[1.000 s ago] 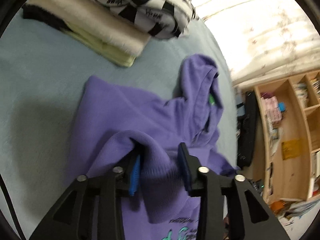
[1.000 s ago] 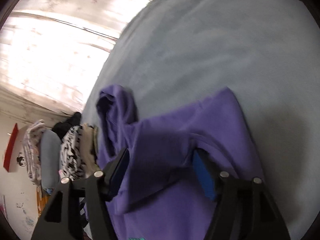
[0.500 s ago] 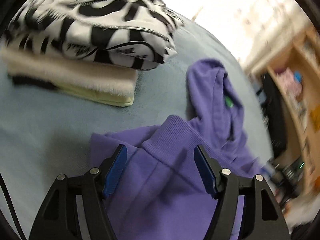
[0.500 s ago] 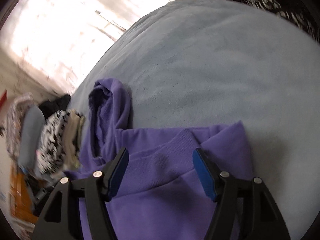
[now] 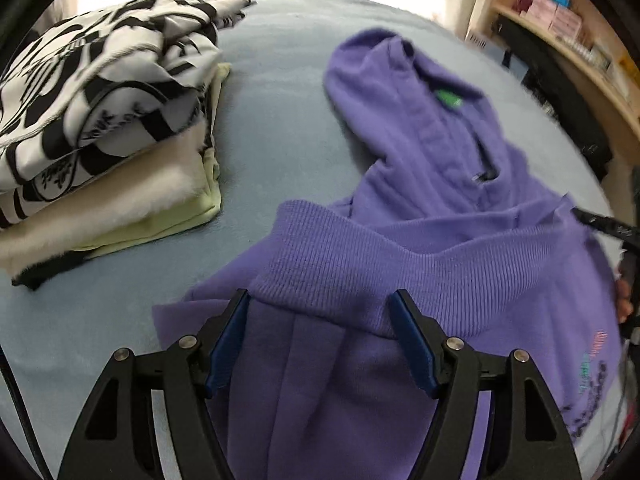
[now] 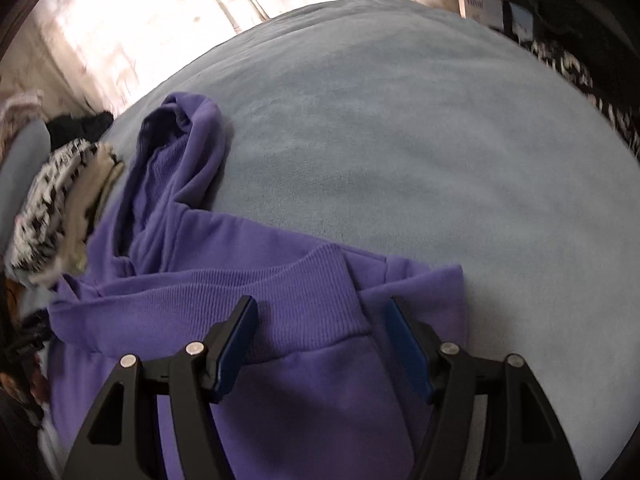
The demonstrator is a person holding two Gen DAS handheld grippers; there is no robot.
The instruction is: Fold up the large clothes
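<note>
A purple hoodie (image 5: pixel 440 248) lies on the blue-grey bed cover (image 5: pixel 280 100), its hood (image 5: pixel 400 92) stretched out towards the far end. The ribbed hem (image 5: pixel 400 264) is folded up over the body. My left gripper (image 5: pixel 319 296) stands open just above the hem's corner, and its blue pads are clear of the cloth. In the right wrist view the hoodie (image 6: pixel 280 400) shows its other hem corner (image 6: pixel 320 300). My right gripper (image 6: pixel 322 302) straddles that corner; its jaws are closing a little, with the pads still apart from the fabric.
A stack of folded clothes (image 5: pixel 100 120), black-and-white print on top, sits on the bed left of the hoodie, and also shows as the stack (image 6: pixel 60 200) at the left edge. Wooden shelves (image 5: pixel 560 20) stand past the bed's right side. Bare cover (image 6: pixel 400 140) stretches beyond the hoodie.
My left gripper let go of the purple fabric it was pinching and its jaws opened. The hem now lies laid over the hoodie's body. Both views rolled and shifted over the garment.
</note>
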